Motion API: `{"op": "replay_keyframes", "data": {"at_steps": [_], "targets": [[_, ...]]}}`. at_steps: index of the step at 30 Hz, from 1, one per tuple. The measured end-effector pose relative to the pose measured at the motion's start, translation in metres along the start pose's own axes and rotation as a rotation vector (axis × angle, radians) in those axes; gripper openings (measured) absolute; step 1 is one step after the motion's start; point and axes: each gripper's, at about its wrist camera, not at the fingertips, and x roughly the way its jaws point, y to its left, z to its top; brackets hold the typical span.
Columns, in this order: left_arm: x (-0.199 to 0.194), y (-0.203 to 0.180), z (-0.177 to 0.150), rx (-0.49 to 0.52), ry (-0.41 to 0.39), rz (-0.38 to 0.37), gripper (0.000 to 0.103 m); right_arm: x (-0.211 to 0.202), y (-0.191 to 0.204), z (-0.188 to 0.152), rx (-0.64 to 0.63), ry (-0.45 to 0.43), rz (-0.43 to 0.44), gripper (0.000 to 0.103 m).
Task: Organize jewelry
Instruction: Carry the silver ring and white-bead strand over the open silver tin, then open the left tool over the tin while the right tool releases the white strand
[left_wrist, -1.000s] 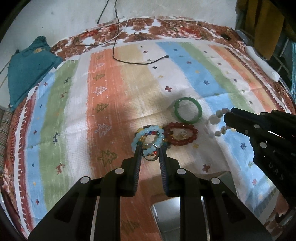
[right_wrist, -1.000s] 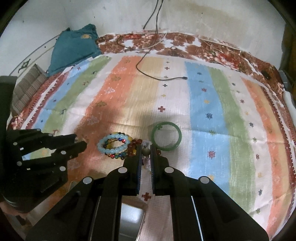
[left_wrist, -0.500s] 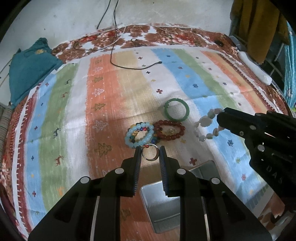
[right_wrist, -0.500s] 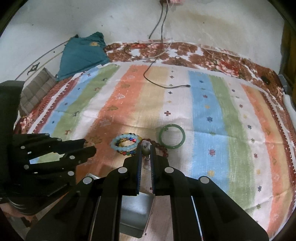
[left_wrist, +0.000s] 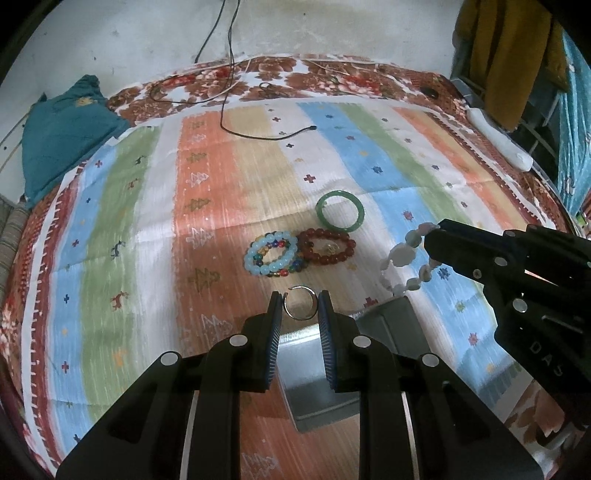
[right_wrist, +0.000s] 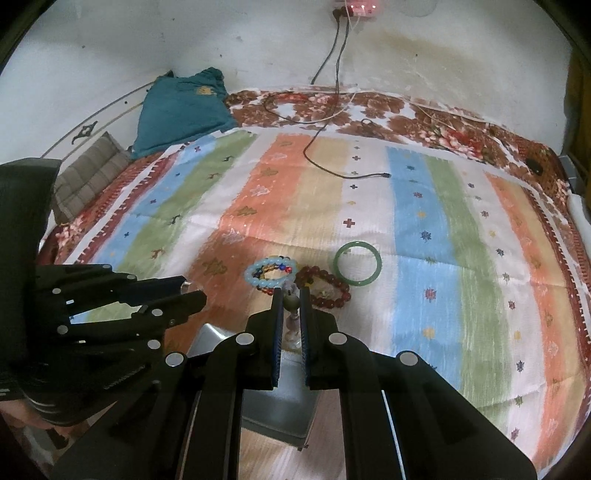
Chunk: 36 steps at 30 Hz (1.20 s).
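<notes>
My left gripper (left_wrist: 300, 301) is shut on a silver ring (left_wrist: 300, 302), held above the near edge of a grey metal box (left_wrist: 332, 373). My right gripper (right_wrist: 291, 299) is shut on a white bead bracelet (left_wrist: 404, 258); one of its beads (right_wrist: 291, 303) shows between the pads, and the loop hangs over the box (right_wrist: 280, 413). On the striped cloth lie a light-blue bead bracelet (left_wrist: 271, 253), a dark-red bead bracelet (left_wrist: 327, 246) and a green bangle (left_wrist: 340, 210). The three also show in the right wrist view: blue (right_wrist: 270, 272), red (right_wrist: 327, 288), green (right_wrist: 357, 268).
A black cable (left_wrist: 258, 134) lies across the far part of the cloth (left_wrist: 221, 184). A teal folded garment (left_wrist: 62, 129) sits at the far left. A white power strip (left_wrist: 498, 138) lies at the right edge. The left gripper body (right_wrist: 92, 314) fills the right view's left side.
Both grippers have lifted and pulled back from the bracelets, the left with the ring and the right with the white bracelet. The grey box has come into view beneath them.
</notes>
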Motion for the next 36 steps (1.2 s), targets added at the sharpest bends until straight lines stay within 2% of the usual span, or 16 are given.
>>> {"op": "replay_keyframes", "data": {"at_steps": [22, 24, 25, 26, 27, 28, 36], "targets": [[-0.020, -0.013, -0.035, 0.017, -0.009, -0.025, 0.020, -0.016, 0.008, -0.036, 0.006, 0.038, 0.047, 0.010], [-0.020, -0.014, -0.038, 0.020, -0.008, -0.019, 0.030, -0.014, 0.007, -0.037, 0.012, 0.047, 0.037, 0.010], [-0.021, -0.013, -0.039, 0.018, -0.014, -0.008, 0.040, -0.013, 0.006, -0.037, 0.016, 0.050, 0.024, 0.010], [-0.022, -0.014, -0.039, 0.016, -0.019, 0.000, 0.041, -0.013, 0.003, -0.036, 0.025, 0.049, 0.015, 0.016], [-0.022, -0.012, -0.039, 0.010, -0.020, 0.007, 0.041, -0.014, 0.001, -0.036, 0.035, 0.046, 0.010, 0.029], [-0.022, -0.010, -0.039, 0.002, -0.019, 0.011, 0.041, -0.014, -0.002, -0.036, 0.044, 0.044, 0.004, 0.034], [-0.021, 0.000, -0.035, -0.039, -0.015, 0.037, 0.042, -0.012, -0.015, -0.034, 0.081, 0.055, -0.021, 0.038]]}}
